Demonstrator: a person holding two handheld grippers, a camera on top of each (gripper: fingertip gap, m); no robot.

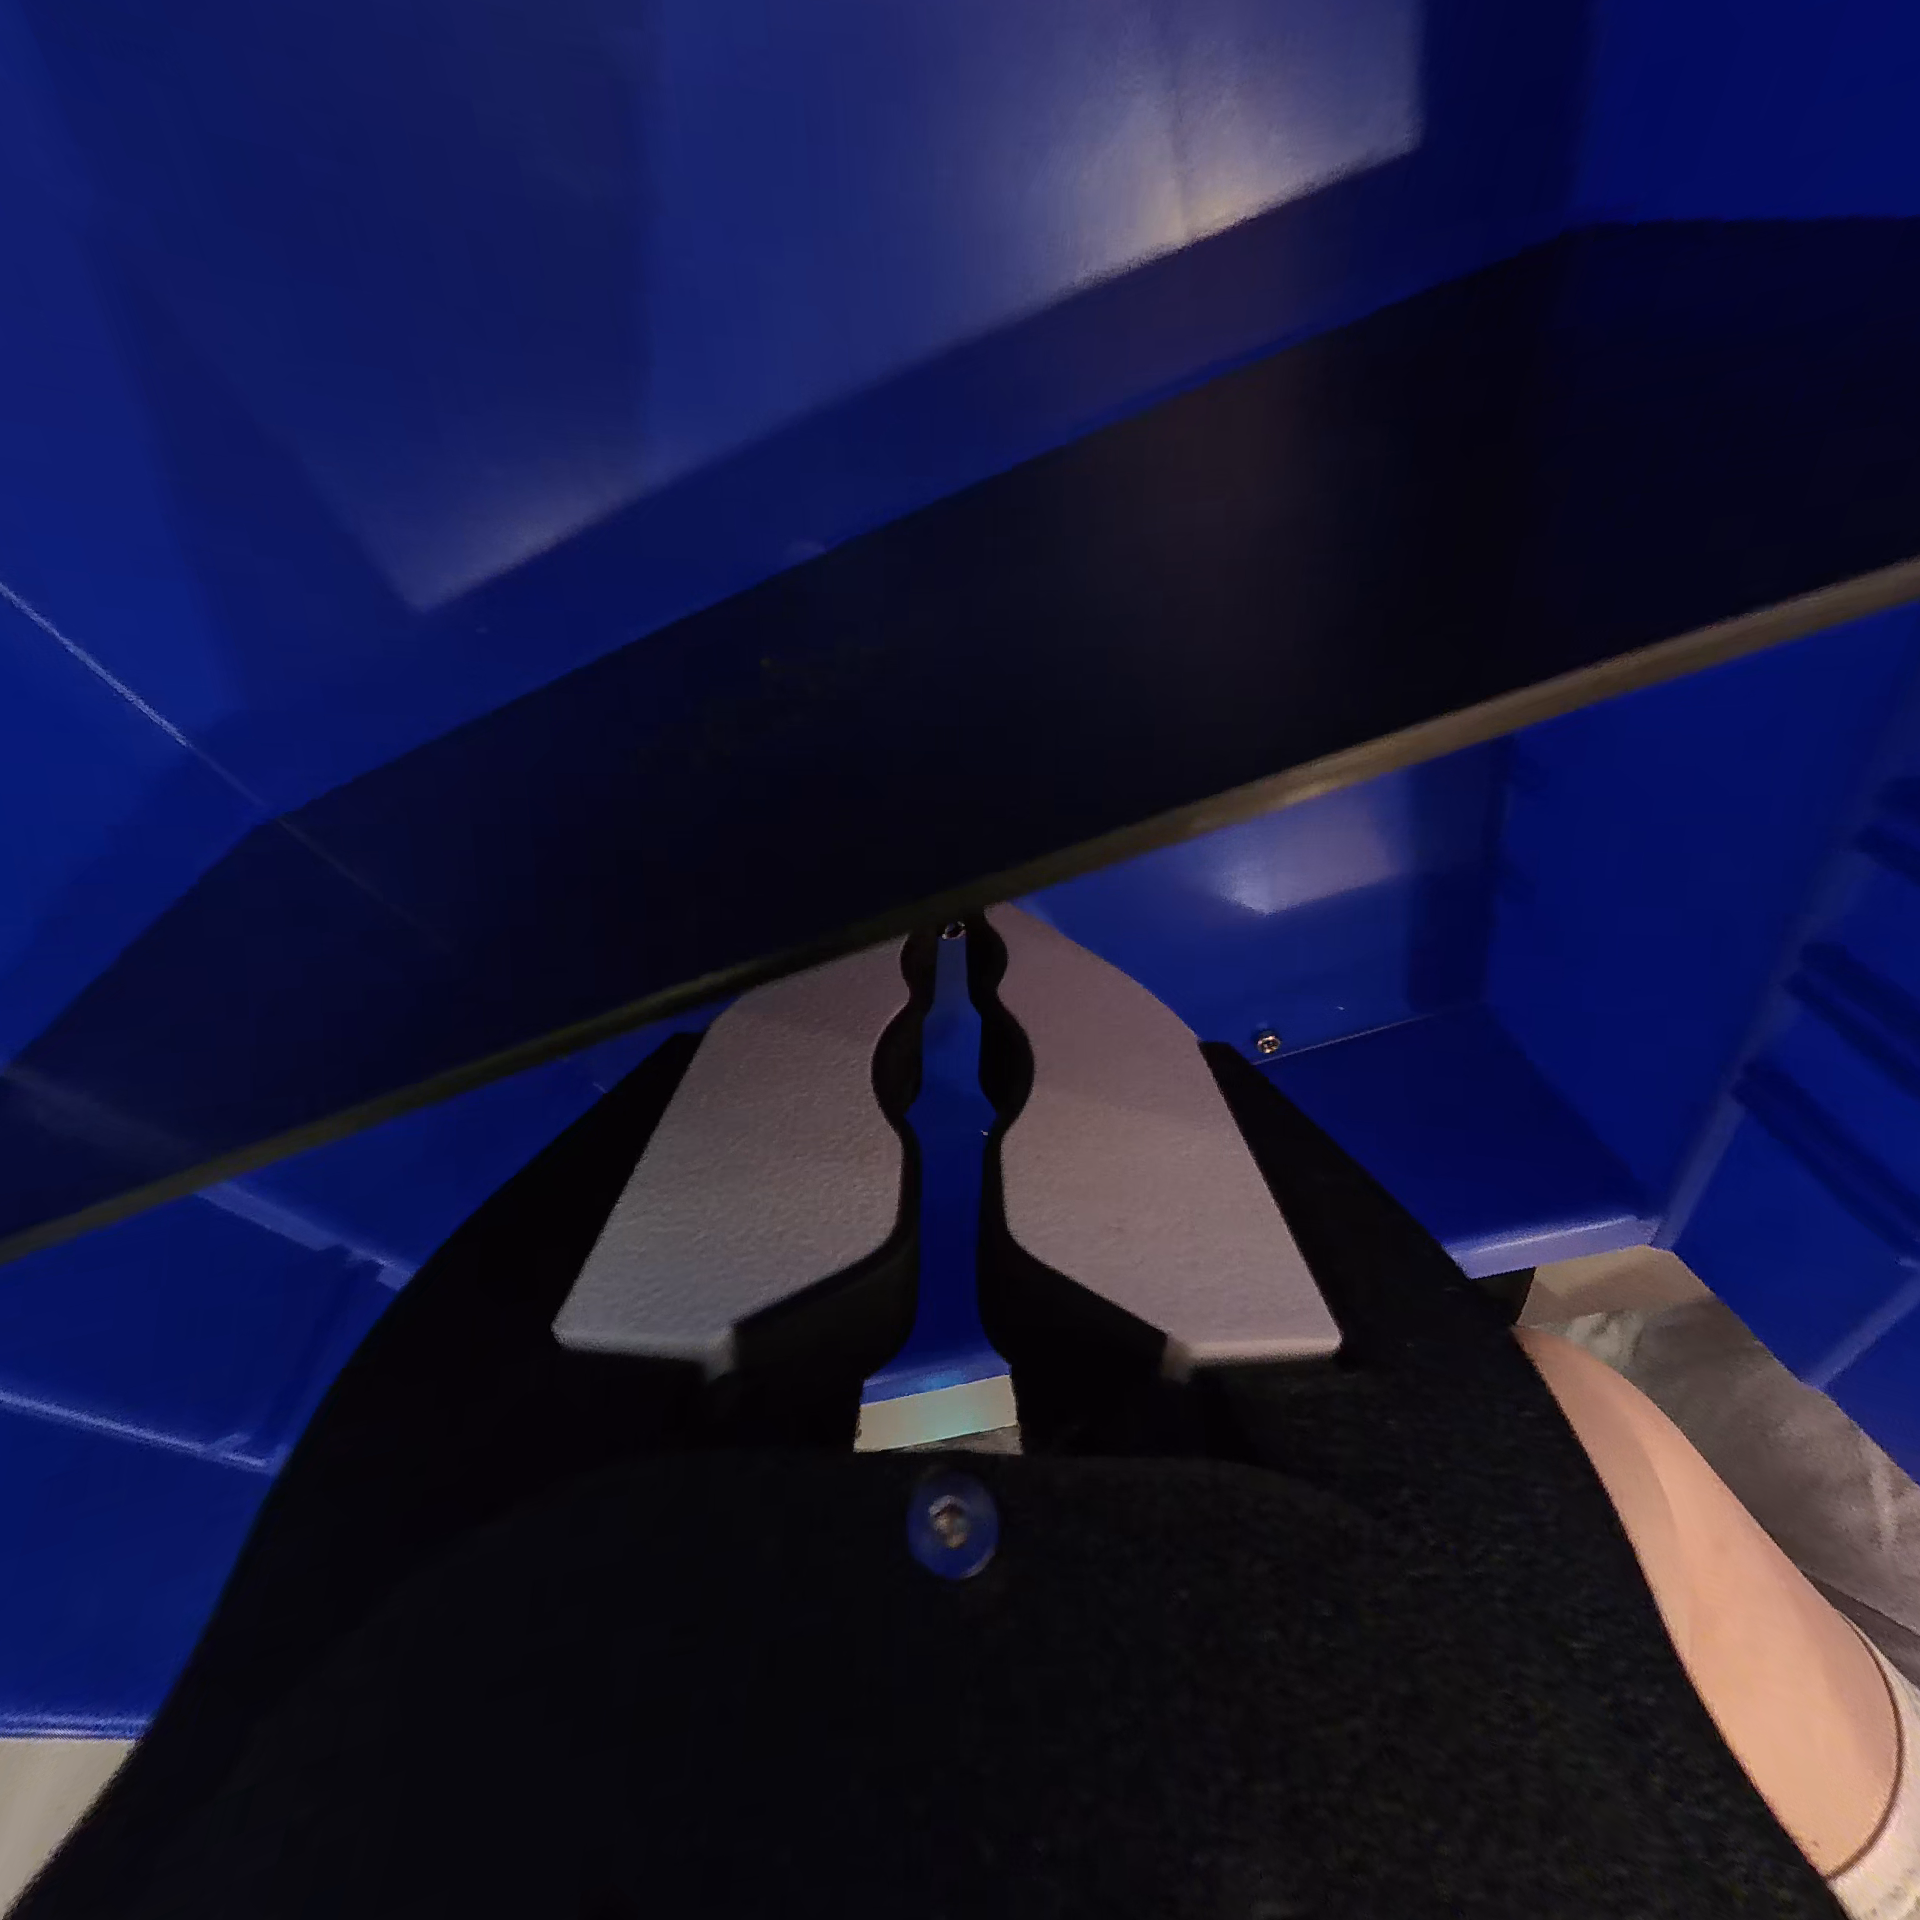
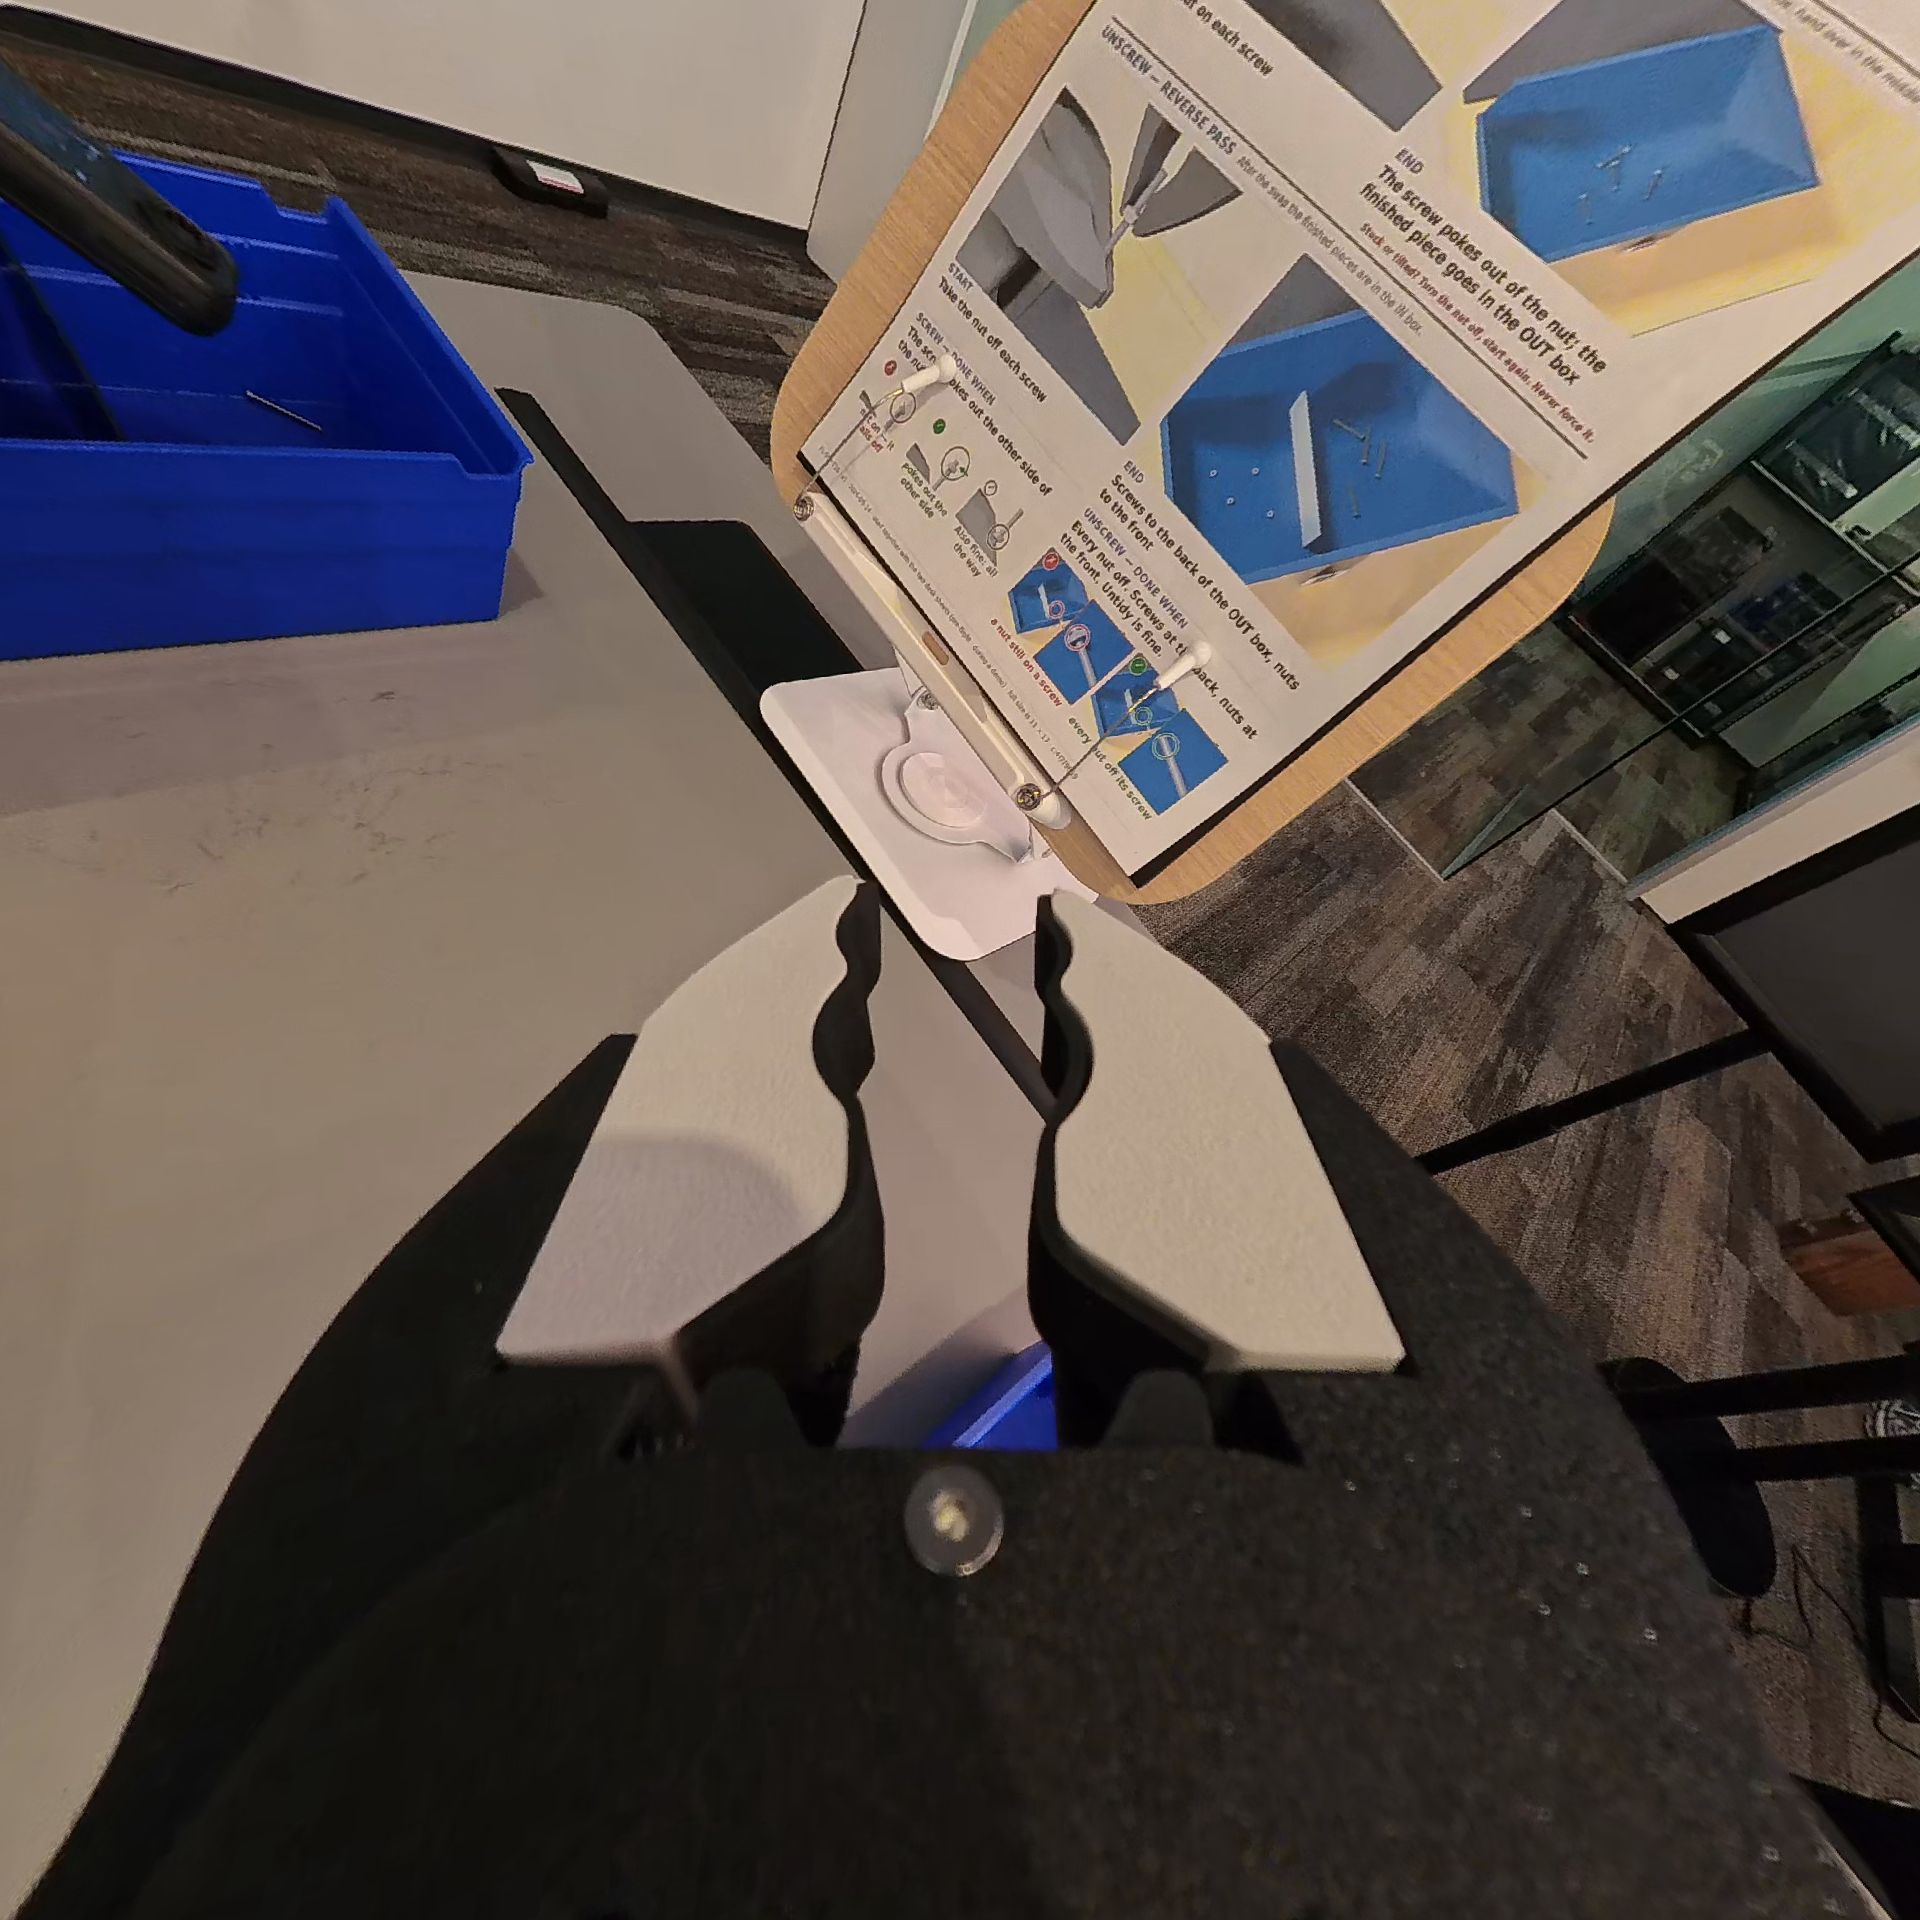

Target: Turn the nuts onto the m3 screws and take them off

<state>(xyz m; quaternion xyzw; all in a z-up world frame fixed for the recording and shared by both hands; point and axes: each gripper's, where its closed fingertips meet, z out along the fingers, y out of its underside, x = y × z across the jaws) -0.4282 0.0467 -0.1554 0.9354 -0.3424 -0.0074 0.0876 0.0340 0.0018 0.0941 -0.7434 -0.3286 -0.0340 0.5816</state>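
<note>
In the left wrist view my left gripper (image 1: 951, 935) is inside a blue bin (image 1: 312, 364), its tips right at the lower edge of a dark divider panel (image 1: 1143, 644). The jaws are nearly closed on a tiny silver part (image 1: 951, 928); I cannot tell whether it is a nut or a screw end. Another small silver part (image 1: 1264, 1042) lies on the bin floor to the right. In the right wrist view my right gripper (image 2: 951, 904) is open and empty above the grey table's (image 2: 312, 935) edge. A thin screw (image 2: 283, 410) lies in the blue bin (image 2: 260, 540).
The left gripper's black body (image 2: 114, 239) reaches into the bin at upper left. A printed instruction sheet on a board (image 2: 1247, 416) stands on a white base (image 2: 935, 790) at the table's edge. A blue bin corner (image 2: 997, 1403) shows under my right gripper. A person's forearm (image 1: 1714, 1558) is at lower right. There is about 55 centimetres between the tips of the two grippers.
</note>
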